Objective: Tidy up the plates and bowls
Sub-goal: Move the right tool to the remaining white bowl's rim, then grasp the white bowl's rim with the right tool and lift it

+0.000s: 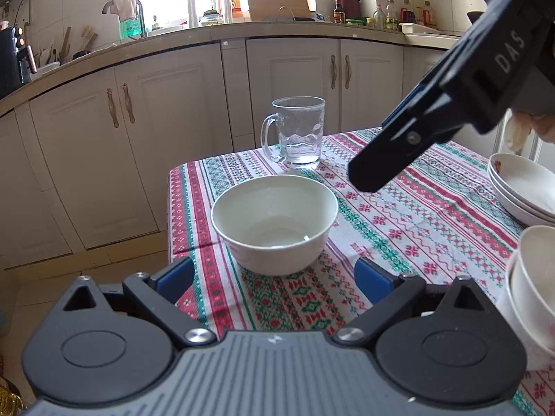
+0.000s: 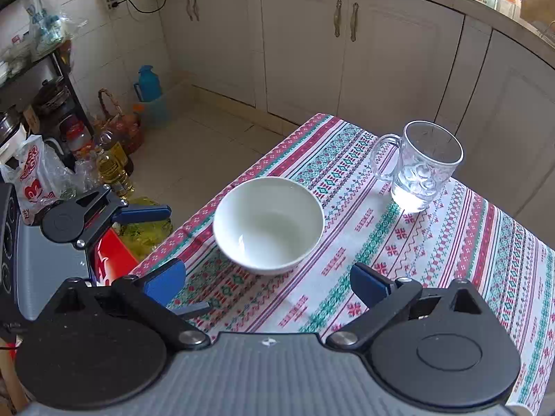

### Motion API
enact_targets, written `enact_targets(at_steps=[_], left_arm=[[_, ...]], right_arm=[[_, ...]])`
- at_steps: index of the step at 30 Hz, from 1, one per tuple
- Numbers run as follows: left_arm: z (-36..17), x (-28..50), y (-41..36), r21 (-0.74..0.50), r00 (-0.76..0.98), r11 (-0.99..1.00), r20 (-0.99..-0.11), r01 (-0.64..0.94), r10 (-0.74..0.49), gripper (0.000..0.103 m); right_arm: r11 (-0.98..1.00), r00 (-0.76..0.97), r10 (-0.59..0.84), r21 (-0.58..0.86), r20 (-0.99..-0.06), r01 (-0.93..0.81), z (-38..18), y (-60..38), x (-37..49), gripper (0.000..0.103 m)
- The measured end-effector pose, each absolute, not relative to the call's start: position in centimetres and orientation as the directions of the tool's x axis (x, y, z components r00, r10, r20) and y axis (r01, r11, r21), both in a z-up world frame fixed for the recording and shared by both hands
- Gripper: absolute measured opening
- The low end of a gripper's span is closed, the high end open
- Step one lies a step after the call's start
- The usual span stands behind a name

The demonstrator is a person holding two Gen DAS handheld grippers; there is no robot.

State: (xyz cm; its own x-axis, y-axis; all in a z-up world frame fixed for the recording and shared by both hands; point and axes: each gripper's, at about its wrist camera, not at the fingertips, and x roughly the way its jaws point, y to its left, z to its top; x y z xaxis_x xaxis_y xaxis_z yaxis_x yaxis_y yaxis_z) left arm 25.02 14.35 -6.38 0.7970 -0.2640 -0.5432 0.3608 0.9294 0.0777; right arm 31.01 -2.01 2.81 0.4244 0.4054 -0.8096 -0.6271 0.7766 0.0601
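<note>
While both views show the bowl (image 1: 274, 223), only the left shows stacked plates (image 1: 523, 187).

White letters "DAS" stand on the black body of the right hand-held gripper (image 1: 360, 176).

A home kitchen: cream cabinets (image 1: 284, 79), sink faucet (image 1: 138, 14), knife block (image 1: 348, 3), oil bottles (image 2: 111, 166).

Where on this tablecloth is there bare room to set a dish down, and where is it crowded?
Bare cloth lies between the lone white bowl and the stacked plates, and nearer, in front of that bowl. The far corner holds the glass mug. The right edge is crowded: plates, then stacked bowls.
</note>
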Motion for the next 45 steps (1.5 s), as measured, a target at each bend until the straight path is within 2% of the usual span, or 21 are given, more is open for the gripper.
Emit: enact_targets(at_steps=[8, 15, 25, 36, 45], left_arm=[[-7.4, 27.8, 13.6, 0.082, 0.8, 0.928, -0.537, 0.365, -0.267, 0.098], [-8.1, 29.1, 13.5, 0.074, 0.791, 0.92, -0.54, 0.385, -0.288, 0.098], [-8.6, 29.8, 13.4, 0.075, 0.784, 0.91, -0.54, 0.408, -0.307, 0.096], [-8.6, 30.1, 13.5, 0.057, 0.777, 0.906, -0.54, 0.418, -0.325, 0.095], [-8.3, 30.1, 13.6, 0.048, 0.768, 0.905, -0.549, 0.422, -0.329, 0.094]], right_arm=[[0.766, 0.388, 0.406, 0.077, -0.827, -0.638, 0.7, -1.0, 35.1, 0.099], [0.75, 0.349, 0.422, 0.106, -0.837, -0.653, -1.1, -0.4, 37.6, 0.087], [0.738, 0.327, 0.418, 0.107, -0.847, -0.666, -3.1, 0.6, 39.8, 0.077], [0.72, 0.313, 0.431, 0.114, -0.846, -0.685, -3.9, 1.1, 40.3, 0.06], [0.72, 0.313, 0.437, 0.119, -0.844, -0.683, -3.8, 1.1, 40.2, 0.058]])
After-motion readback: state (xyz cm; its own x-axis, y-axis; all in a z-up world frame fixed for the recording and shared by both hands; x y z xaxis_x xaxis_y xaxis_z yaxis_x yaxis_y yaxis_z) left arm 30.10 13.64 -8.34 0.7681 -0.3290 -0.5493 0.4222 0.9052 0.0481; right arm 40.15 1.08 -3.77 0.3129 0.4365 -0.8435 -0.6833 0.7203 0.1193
